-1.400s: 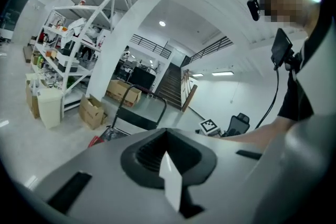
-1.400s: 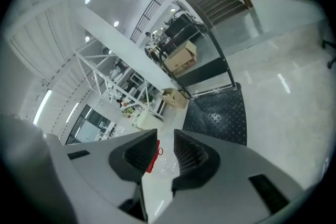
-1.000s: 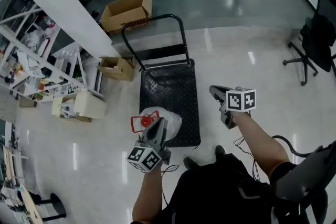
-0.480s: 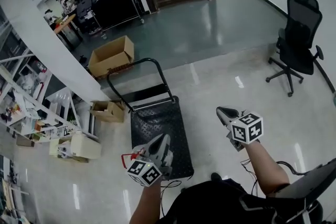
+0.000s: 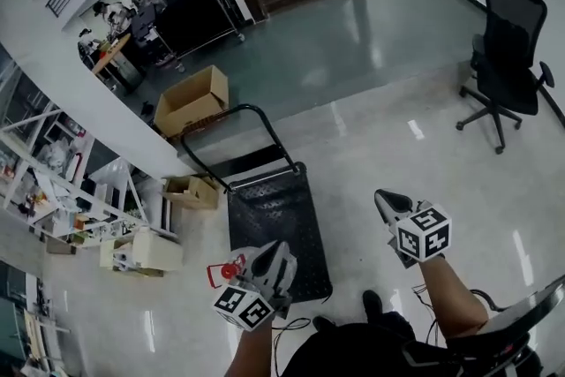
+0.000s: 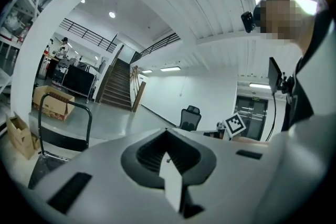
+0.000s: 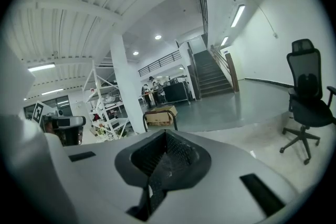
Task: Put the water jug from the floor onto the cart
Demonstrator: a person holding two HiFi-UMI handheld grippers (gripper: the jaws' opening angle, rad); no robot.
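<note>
Head view gives me only the red handle of the water jug (image 5: 224, 271), poking out just left of my left gripper (image 5: 274, 250) at the near left corner of the cart (image 5: 275, 206); its body is hidden under the gripper, so I cannot tell whether it sits on the cart or the floor. Left gripper view shows those jaws together with nothing between them. Right gripper (image 5: 383, 199), well apart beside the cart, is likewise closed and empty
</note>
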